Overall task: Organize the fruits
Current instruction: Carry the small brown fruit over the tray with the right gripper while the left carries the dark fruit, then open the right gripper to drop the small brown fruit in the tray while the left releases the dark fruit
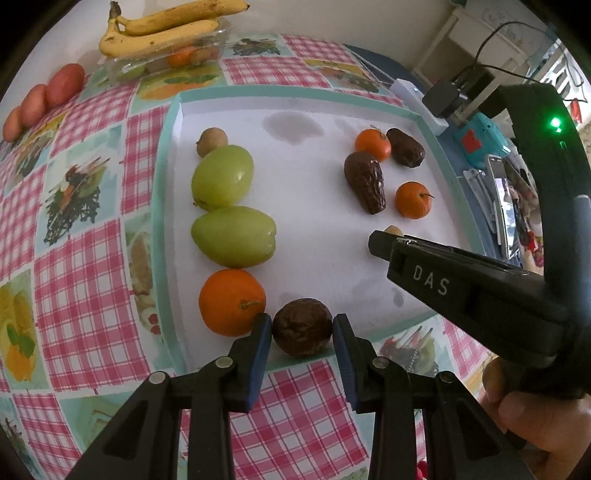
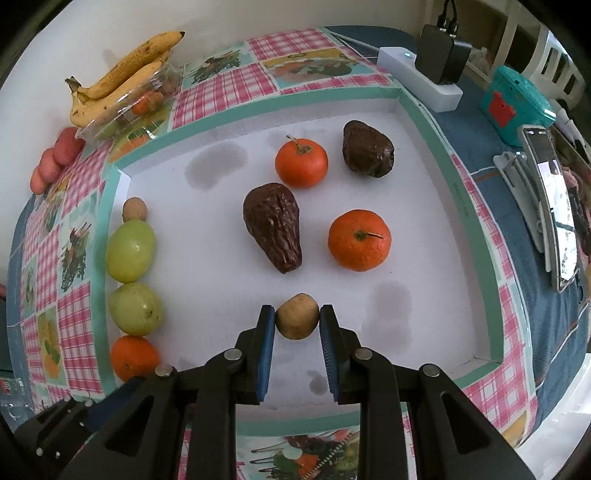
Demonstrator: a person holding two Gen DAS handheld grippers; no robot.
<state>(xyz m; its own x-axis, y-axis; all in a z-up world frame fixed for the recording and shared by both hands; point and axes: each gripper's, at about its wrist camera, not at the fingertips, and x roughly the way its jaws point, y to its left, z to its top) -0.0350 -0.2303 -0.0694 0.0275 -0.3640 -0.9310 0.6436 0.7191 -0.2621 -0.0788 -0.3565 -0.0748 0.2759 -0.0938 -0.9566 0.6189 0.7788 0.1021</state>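
Observation:
A white tray [image 1: 314, 110] with a teal rim holds the fruit. Along its left side stand a small tan fruit [image 1: 211, 141], two green fruits [image 1: 222, 175] [image 1: 233, 236] and an orange [image 1: 232, 301] in a row. My left gripper [image 1: 302, 325] is shut on a dark wrinkled round fruit [image 1: 302, 326] at the row's near end. My right gripper [image 2: 297, 319] is shut on a small tan fruit [image 2: 297, 316] above the tray. Two dark wrinkled avocados [image 2: 274, 226] [image 2: 367, 148] and two tangerines [image 2: 301, 162] [image 2: 359, 240] lie at mid tray.
Bananas [image 1: 162, 31] rest on a clear plastic box [image 1: 166, 61] at the back left, with red fruits [image 1: 44, 99] beside it. A power strip with charger [image 2: 421, 79], a teal box [image 2: 517, 105] and a phone [image 2: 550, 199] lie to the right of the tray.

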